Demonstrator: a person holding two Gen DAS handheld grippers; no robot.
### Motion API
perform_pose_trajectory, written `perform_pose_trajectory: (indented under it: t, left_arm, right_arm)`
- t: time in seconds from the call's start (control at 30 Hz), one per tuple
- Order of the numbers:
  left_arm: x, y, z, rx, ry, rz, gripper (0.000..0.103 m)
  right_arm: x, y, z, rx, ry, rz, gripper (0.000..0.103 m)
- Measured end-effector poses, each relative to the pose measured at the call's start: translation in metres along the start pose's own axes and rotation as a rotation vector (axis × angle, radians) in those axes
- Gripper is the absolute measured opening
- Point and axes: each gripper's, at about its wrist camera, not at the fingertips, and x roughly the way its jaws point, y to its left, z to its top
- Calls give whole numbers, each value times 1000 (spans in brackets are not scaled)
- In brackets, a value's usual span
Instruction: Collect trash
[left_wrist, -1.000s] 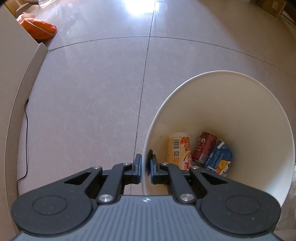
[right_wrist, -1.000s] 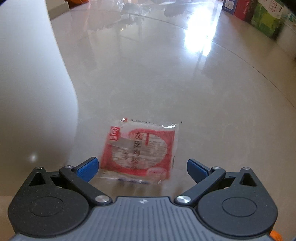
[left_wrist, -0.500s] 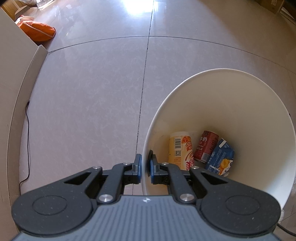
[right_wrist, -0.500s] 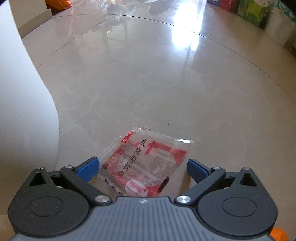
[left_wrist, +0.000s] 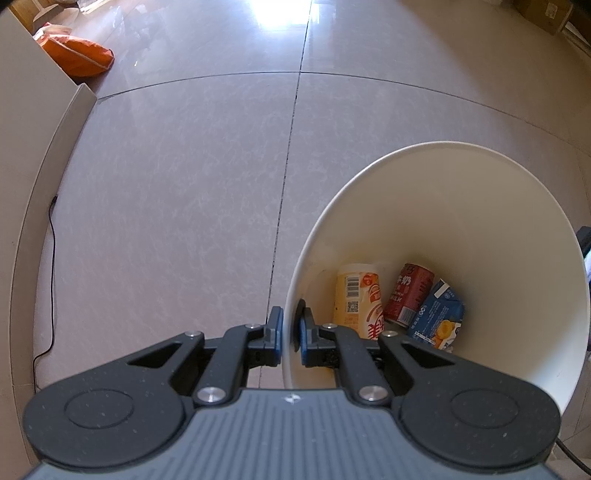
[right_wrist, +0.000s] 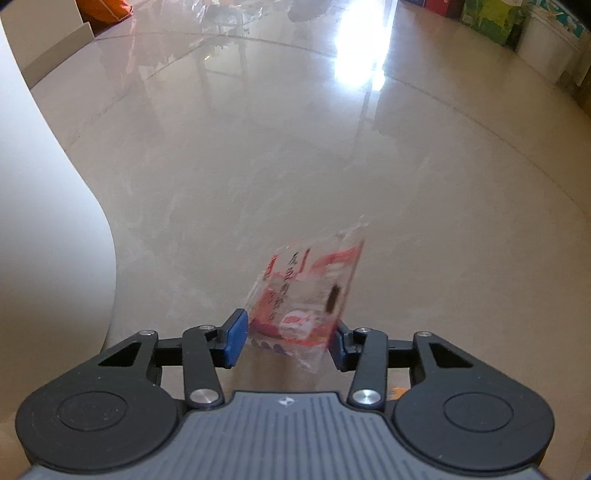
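The left gripper (left_wrist: 291, 328) is clamped on the near rim of the white bin (left_wrist: 480, 206), which holds a yellow bottle (left_wrist: 356, 299), a red can (left_wrist: 408, 293) and a blue carton (left_wrist: 439, 319). The right gripper (right_wrist: 286, 338) pinches a red snack wrapper (right_wrist: 306, 291), blurred, seemingly lifted off the tiled floor (right_wrist: 295, 147) beside the bin's outer wall.

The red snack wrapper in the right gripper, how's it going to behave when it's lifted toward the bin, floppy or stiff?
Probably floppy: the red snack wrapper is thin clear film, standing crumpled between the right gripper fingers. It looks flat and empty, so likely very light and apt to flutter. The glossy plastic may slip, so a firm pinch seems wise before moving to the white bin.
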Motion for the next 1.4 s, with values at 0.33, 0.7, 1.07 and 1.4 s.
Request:
perform_pose_trajectory:
  t: [0.33, 0.7, 1.07, 1.4]
  left_arm:
    - [0, 0, -1, -5, 1, 0, 7]
    - [1, 2, -1, -11, 2, -12, 7]
    - [0, 1, -1, -10, 1, -11, 7]
    - [0, 4, 0, -20, 5, -21, 7]
  right_arm:
    - [-10, -6, 7, 90, -38, -23, 93]
    - [29, 16, 8, 110, 35, -141, 88]
    - [3, -2, 10, 102, 67, -75, 36]
    - [-18, -10, 3, 33, -23, -189, 103]
